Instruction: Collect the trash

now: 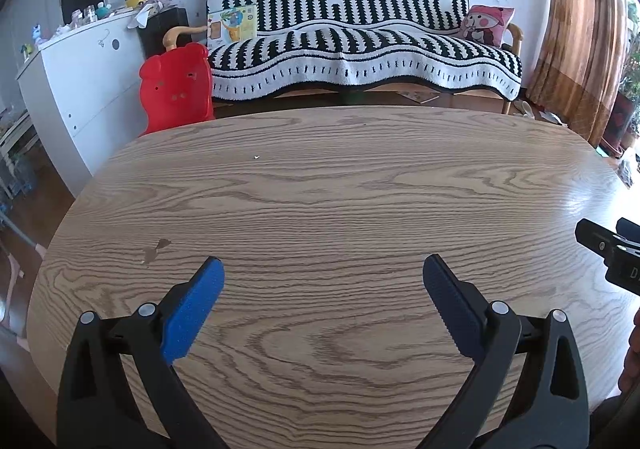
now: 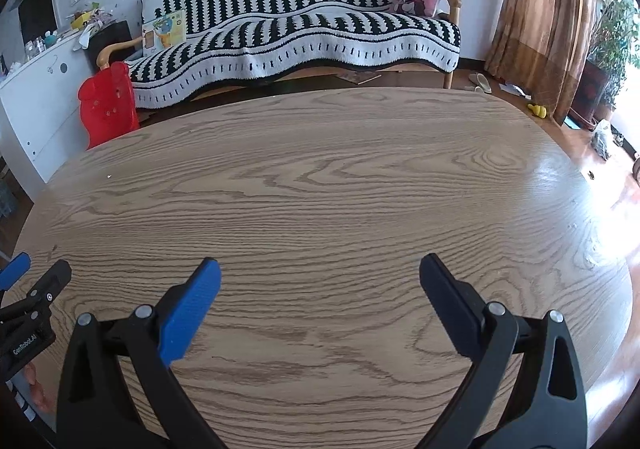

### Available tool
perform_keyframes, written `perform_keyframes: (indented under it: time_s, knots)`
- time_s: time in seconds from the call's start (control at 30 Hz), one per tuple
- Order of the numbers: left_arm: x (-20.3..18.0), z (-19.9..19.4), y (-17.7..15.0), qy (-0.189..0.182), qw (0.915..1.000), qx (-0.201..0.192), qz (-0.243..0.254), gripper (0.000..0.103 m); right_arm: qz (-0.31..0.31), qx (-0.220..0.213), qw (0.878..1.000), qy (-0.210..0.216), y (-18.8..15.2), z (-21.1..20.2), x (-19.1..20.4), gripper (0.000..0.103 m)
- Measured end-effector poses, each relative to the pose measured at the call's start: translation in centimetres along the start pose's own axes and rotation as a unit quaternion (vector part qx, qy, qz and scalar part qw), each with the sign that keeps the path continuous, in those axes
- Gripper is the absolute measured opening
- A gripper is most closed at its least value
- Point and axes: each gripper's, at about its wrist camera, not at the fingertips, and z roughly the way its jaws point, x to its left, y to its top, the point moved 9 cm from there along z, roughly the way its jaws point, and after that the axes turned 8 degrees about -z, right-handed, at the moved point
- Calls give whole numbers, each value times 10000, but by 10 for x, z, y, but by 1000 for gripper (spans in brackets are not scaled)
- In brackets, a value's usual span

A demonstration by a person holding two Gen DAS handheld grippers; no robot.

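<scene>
Both views look across a bare wood-grain table [image 1: 320,189] [image 2: 320,177]. My left gripper [image 1: 323,269] hovers open over its near part, with nothing between the blue pads. My right gripper [image 2: 320,269] is also open and holds nothing. A tiny white scrap [image 1: 256,157] [image 2: 109,177] lies far out on the table, toward the left. The right gripper shows at the right edge of the left wrist view [image 1: 612,253], and the left gripper at the left edge of the right wrist view [image 2: 28,289]. No other trash shows on the table.
Beyond the table stands a sofa [image 1: 360,45] under a black-and-white cover, with a pink cushion [image 1: 486,25] and a picture box [image 1: 232,25]. A red plastic chair [image 1: 176,85] and a white cabinet [image 1: 80,81] stand left. A brown curtain [image 1: 580,29] hangs right.
</scene>
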Motion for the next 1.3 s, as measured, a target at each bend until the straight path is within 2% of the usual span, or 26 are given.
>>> perform_keyframes:
  time_s: [0.53, 0.93, 1.3]
  knots:
    - [-5, -2, -4, -79, 9999, 82, 23, 97, -54, 0, 10000, -17, -2, 0, 3, 96]
    - [-12, 1, -13, -252, 9991, 333, 46, 97, -74, 20, 10000, 5, -3, 1, 1, 96]
    - [-14, 0, -14, -190, 9992, 337, 88, 97, -65, 63, 10000, 14, -4, 3, 0, 96]
